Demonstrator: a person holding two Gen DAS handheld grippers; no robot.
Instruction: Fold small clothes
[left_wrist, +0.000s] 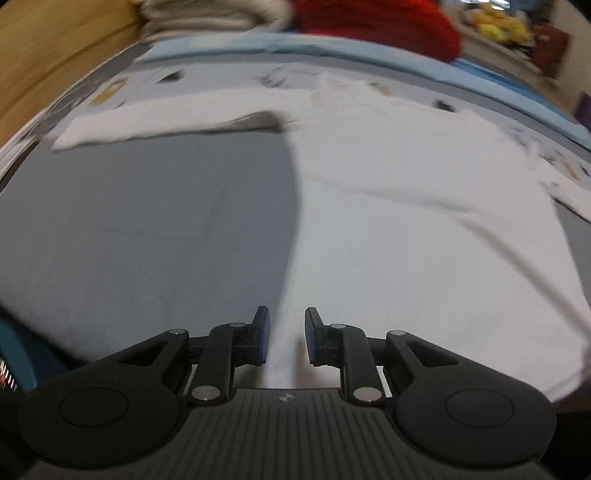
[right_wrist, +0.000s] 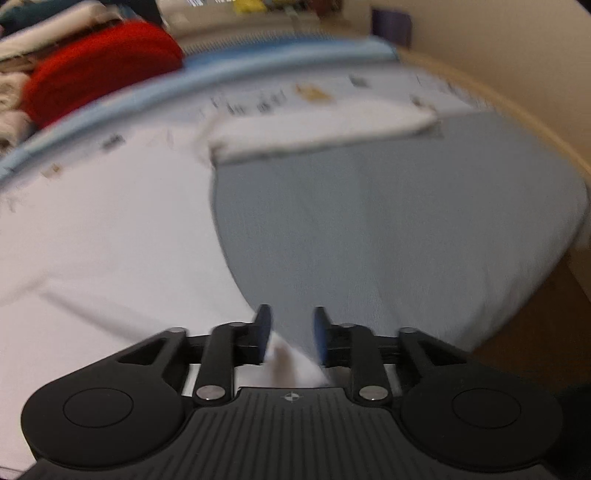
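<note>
A white long-sleeved shirt (left_wrist: 406, 221) lies spread flat on a grey bed sheet (left_wrist: 147, 229), one sleeve (left_wrist: 166, 122) stretched out to the left. My left gripper (left_wrist: 287, 332) is open, its blue pads either side of the shirt's near left hem corner. In the right wrist view the same shirt (right_wrist: 110, 229) fills the left side, with its other sleeve (right_wrist: 325, 129) stretched right. My right gripper (right_wrist: 291, 332) is open over the near right hem corner, cloth lying between the pads.
A printed light-blue blanket (left_wrist: 332, 48) lies behind the shirt. A red garment (left_wrist: 376, 22) and pale folded clothes (left_wrist: 214, 14) are piled at the back. A wooden bed frame (left_wrist: 48, 55) is at the left. The bed's edge and wooden floor (right_wrist: 535, 332) are at the right.
</note>
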